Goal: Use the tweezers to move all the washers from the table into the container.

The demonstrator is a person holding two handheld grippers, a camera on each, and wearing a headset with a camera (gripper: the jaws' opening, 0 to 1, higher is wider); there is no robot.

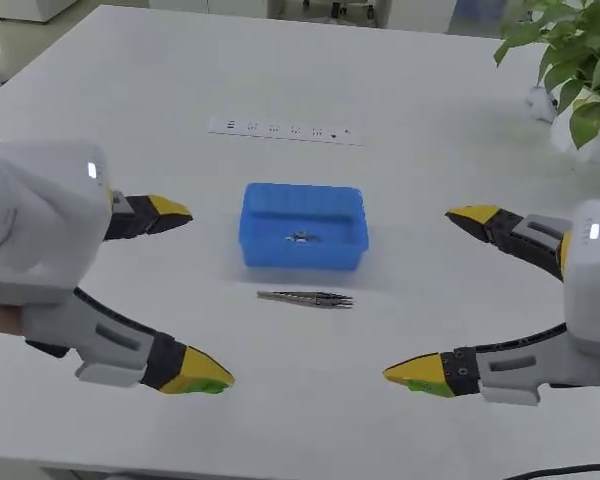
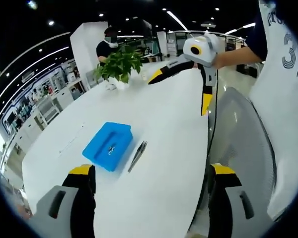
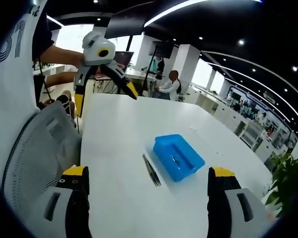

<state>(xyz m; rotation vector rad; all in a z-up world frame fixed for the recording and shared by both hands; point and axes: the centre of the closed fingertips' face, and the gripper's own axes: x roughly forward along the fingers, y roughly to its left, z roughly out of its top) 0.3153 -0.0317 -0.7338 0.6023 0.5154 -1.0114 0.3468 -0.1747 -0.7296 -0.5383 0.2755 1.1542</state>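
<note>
Both pairs of jaws stand wide apart and hold nothing. The left gripper (image 1: 205,296) and right gripper (image 1: 419,294) hang above the white table (image 1: 430,120), one on each side of the work, touching nothing, their yellow-tipped black jaws pointing inward. Between them the tweezers (image 1: 305,298) lie flat on the table, just in front of the blue container (image 1: 303,189) and apart from it. A few small metal pieces (image 1: 300,238) lie on the container's floor, too small to tell apart. Beyond the container lies a white power strip (image 1: 285,130); its markings are too small to read. A potted plant (image 1: 570,60) stands at the table's far right corner. In the left gripper view the person's white shirt (image 2: 280,99) bears a large dark "3"; the letters above it are cut off.
</note>
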